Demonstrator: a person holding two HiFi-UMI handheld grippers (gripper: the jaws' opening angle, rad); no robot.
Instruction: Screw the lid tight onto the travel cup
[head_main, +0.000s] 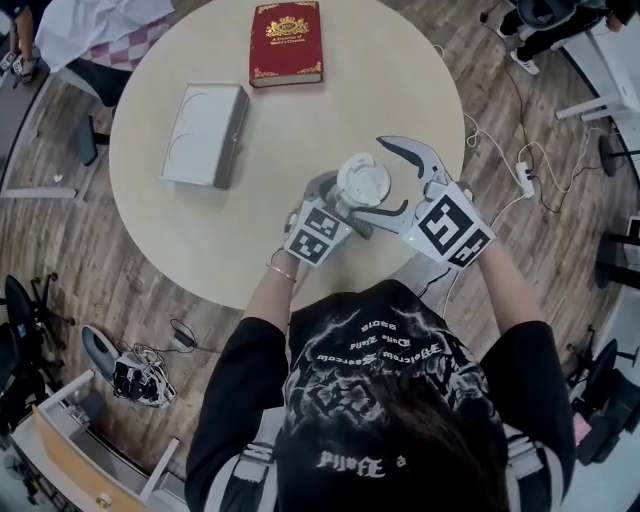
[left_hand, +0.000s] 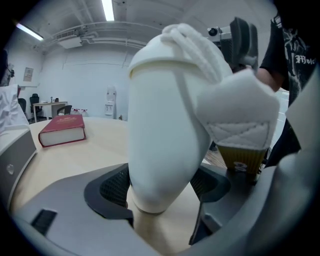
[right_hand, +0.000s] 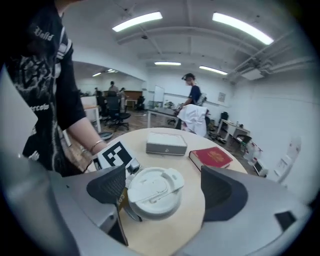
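Note:
On the near side of the round table stands the white travel cup, with its white lid on top. My left gripper is shut on the cup's body, and in the left gripper view both pads press on its lower sides. From the right, my right gripper reaches in at lid height. In the right gripper view its jaws stand wide open. The lid lies between them, close to the left pad and well apart from the right one.
A red book lies at the table's far edge, and a grey-white box sits at the left middle. Cables and a power strip lie on the floor to the right. Chairs and gear stand at the lower left.

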